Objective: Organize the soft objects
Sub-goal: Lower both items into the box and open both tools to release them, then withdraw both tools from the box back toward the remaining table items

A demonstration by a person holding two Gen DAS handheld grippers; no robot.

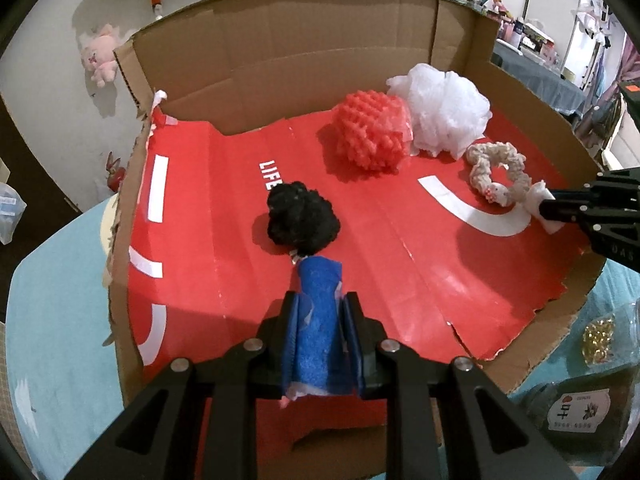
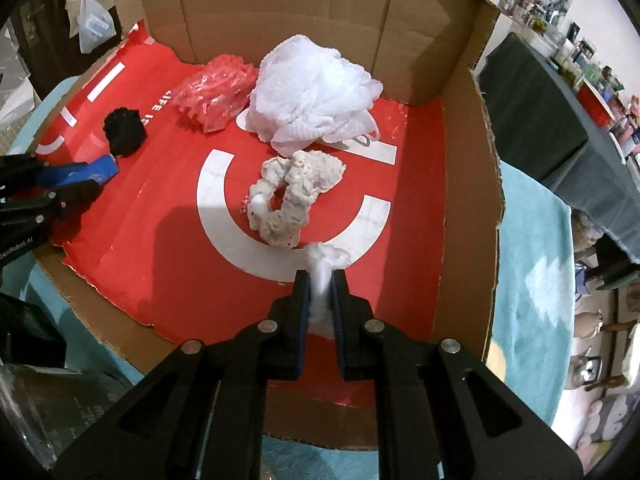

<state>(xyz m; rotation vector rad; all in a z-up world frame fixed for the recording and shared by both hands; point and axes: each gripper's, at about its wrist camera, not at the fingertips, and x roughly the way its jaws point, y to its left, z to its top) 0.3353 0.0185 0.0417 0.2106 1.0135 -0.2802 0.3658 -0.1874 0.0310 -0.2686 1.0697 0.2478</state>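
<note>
Over the red floor of the cardboard box, in the left wrist view, the left tongs are clamped on the blue dress of a small doll, whose black woolly hair rests on the red lining. Held low and tilted downward, it looks ready to be laid flat. Farther in sit a red mesh puff, a white bath pouf and a cream scrunchie, grouped toward the back right, probably to keep sorted items together.

In the right wrist view, the right tongs pinch a white fluffy tuft just beside the scrunchie, low over the lining. The box sits on a tabletop covered in a light blue cloth.
</note>
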